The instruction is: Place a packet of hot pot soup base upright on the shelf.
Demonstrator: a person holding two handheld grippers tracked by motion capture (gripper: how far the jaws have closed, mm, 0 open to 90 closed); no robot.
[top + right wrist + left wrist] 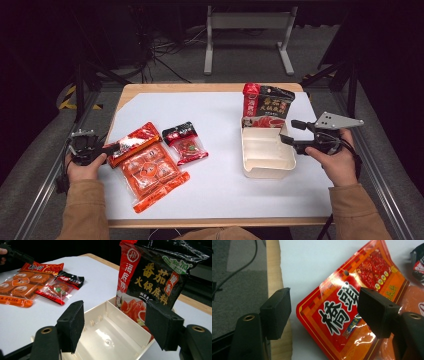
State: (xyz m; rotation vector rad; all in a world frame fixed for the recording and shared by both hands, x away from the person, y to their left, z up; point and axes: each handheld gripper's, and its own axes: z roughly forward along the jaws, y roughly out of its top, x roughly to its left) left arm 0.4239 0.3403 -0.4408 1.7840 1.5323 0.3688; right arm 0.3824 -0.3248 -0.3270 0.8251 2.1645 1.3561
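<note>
The left tool [323, 312] is spread wide at the worktop [220, 115] edge, a glossy red sachet [352, 307] between its jaws but untouched. Just beyond lie a clear pack of orange blocks [150, 175] and a small red-black packet [186, 142]. The right tool [115, 325], also spread, straddles a cream divided tray [110, 335]. The right gripper view reveals a crinkled black-red pouch [152, 277] standing in its far compartment.
</note>
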